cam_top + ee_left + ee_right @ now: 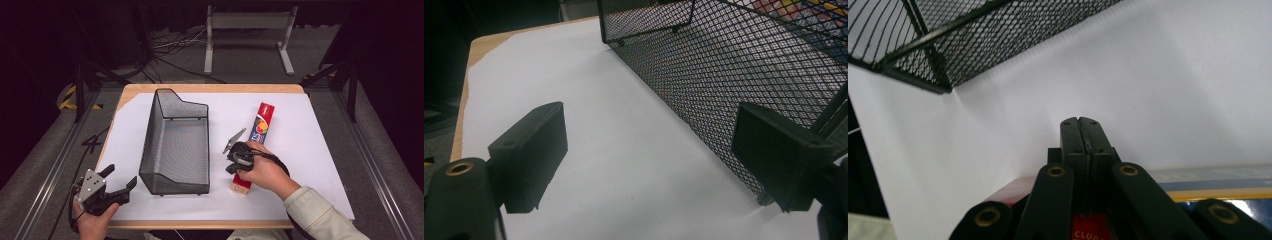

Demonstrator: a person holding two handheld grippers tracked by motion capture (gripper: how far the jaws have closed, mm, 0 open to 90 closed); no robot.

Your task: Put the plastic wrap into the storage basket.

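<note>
The long red box (256, 140) lay flat on the white sheet (300, 150) to the right of the black mesh basket (176, 145), its long axis running from the near edge of the table away toward the far side and leaning slightly to the right, the red end farthest from the person and the pale near end just beside the right hand. The right gripper (234, 157) rested over the box's near half, between box and basket; in the right gripper view its jaws were pressed together with nothing between them, the box's red and blue face (1198, 187) showing beneath them. The left gripper (117, 182) sat at the near left corner of the table, just beside the basket's near end, its jaws spread wide and empty, with bare sheet between them in the left gripper view and the basket's mesh wall (724, 75) close along one side. Bare sheet lay open to the right of the box and beyond its far end.
</note>
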